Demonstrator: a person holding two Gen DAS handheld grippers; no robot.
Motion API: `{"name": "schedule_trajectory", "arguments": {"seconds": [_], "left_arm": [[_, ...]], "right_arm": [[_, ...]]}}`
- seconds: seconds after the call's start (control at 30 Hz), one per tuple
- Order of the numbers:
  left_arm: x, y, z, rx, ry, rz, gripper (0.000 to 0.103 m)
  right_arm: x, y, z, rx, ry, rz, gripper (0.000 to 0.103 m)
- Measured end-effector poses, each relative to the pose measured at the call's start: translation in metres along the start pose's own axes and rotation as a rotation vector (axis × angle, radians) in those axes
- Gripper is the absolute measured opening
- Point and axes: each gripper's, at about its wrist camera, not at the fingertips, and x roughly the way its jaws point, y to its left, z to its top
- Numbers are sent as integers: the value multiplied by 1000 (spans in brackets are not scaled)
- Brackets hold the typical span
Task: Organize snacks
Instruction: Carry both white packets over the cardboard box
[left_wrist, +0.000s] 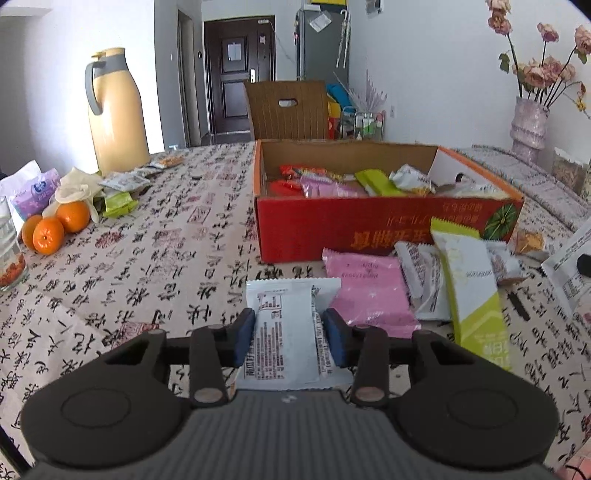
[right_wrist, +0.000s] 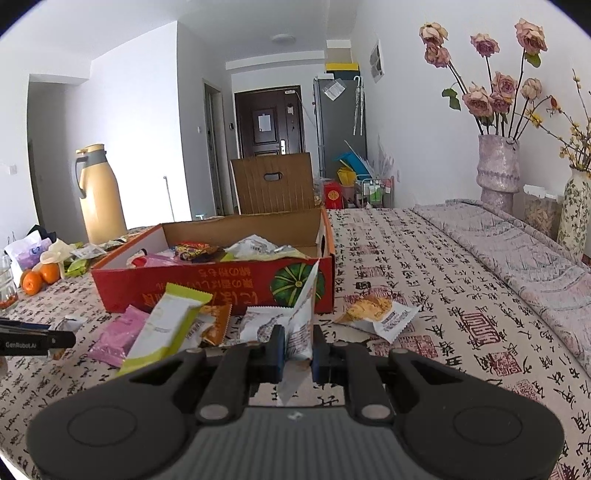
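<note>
A red cardboard box (left_wrist: 369, 221) with several snack packets inside stands on the table; it also shows in the right wrist view (right_wrist: 221, 284). My left gripper (left_wrist: 290, 334) is shut on a white snack packet (left_wrist: 286, 332), held flat in front of the box. My right gripper (right_wrist: 298, 350) is shut on a white crumpled snack packet (right_wrist: 301, 325), held on edge near the box's front. Loose packets lie before the box: a pink one (left_wrist: 369, 291), a green-and-white one (left_wrist: 472, 291), and a bread-picture one (right_wrist: 380, 312).
A yellow thermos jug (left_wrist: 112, 110) stands at the far left. Oranges (left_wrist: 55, 225), a tissue pack (left_wrist: 31, 190) and a glass jar (left_wrist: 9, 254) sit at the left. A pink vase (right_wrist: 496, 166) with dried roses and a patterned vase (right_wrist: 574, 218) stand at the right. A chair (left_wrist: 288, 109) is behind the table.
</note>
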Motion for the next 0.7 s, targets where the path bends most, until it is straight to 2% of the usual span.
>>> {"name": "schedule_trajectory", "arguments": {"seconds": [0.33,0.7], "left_arm": [[-11,-14,28,-13,-92,-36,42],[-5,-35,74,-9,-182,-53,42]], "right_arm": [[2,8,19,-3,-51,16,13],[24,22,58,-12,-127,60,13]]}}
